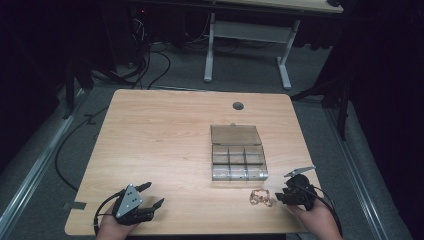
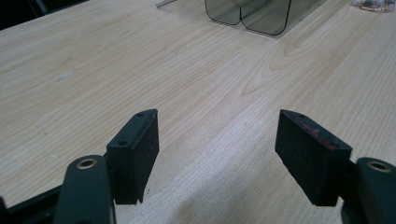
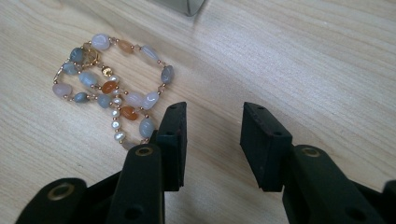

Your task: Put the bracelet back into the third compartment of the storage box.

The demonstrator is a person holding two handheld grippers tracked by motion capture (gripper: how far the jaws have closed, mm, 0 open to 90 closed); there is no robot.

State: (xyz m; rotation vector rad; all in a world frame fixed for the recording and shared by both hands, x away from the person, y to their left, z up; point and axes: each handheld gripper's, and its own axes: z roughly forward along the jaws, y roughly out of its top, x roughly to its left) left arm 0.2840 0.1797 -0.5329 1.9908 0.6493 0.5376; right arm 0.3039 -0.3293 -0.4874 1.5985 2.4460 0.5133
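Wooden table (image 1: pixel 160 145), white-legged desk (image 1: pixel 247 45), floor cables (image 1: pixel 150 65).

The left gripper (image 1: pixel 151 195) sits low at the near left side, held in the person's left hand (image 1: pixel 112 226). Its two black jaws are wide apart with nothing between them. The right gripper (image 1: pixel 278 195) is at the near right, in the right hand (image 1: pixel 316 218). Its jaws are apart too, a bit less.

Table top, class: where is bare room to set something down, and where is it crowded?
Bare wood spans the table left of the clear divided box, above the left tongs. It is crowded between the box, the bead bracelet and the right tongs.
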